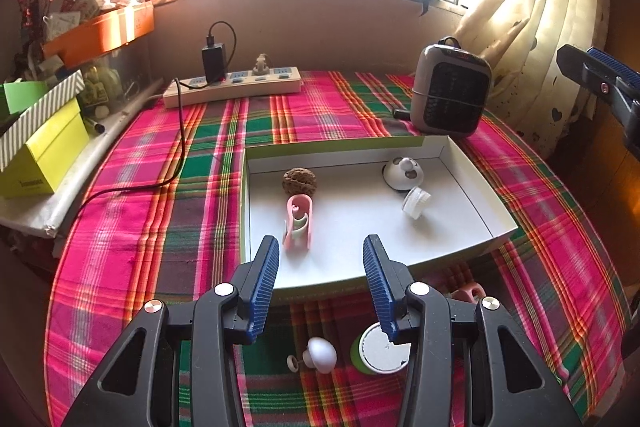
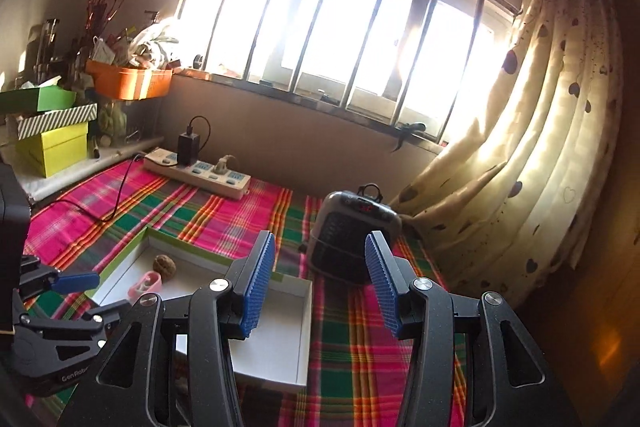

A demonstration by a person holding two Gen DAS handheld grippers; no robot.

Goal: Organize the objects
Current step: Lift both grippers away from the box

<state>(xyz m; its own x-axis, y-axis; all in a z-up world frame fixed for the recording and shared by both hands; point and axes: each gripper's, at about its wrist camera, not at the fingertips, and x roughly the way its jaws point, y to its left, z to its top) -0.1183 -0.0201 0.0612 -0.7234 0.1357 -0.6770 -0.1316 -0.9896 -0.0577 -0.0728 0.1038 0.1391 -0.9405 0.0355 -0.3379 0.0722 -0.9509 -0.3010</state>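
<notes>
A shallow white box [image 1: 472, 227] with green sides lies on the plaid tablecloth. It holds a walnut [image 1: 299, 181], a pink clip-like toy [image 1: 298, 223], a white dome-shaped object [image 1: 403, 173] and a white cap [image 1: 416, 202]. My left gripper [image 1: 320, 259] is open and empty above the box's near edge. On the cloth under it lie a white mushroom-shaped piece [image 1: 318, 355], a green-rimmed round lid [image 1: 380, 349] and a small pink piece [image 1: 468, 294]. My right gripper [image 2: 320, 255] is open and empty, raised at the right of the box [image 2: 306, 327], facing the heater.
A grey space heater [image 1: 452, 93] stands at the back right of the table. A power strip [image 1: 232, 87] with a black charger and cable lies at the back left. Stacked boxes [image 1: 40, 147] and an orange tray [image 1: 100, 31] stand at the left. A curtain [image 1: 540, 27] hangs at the right.
</notes>
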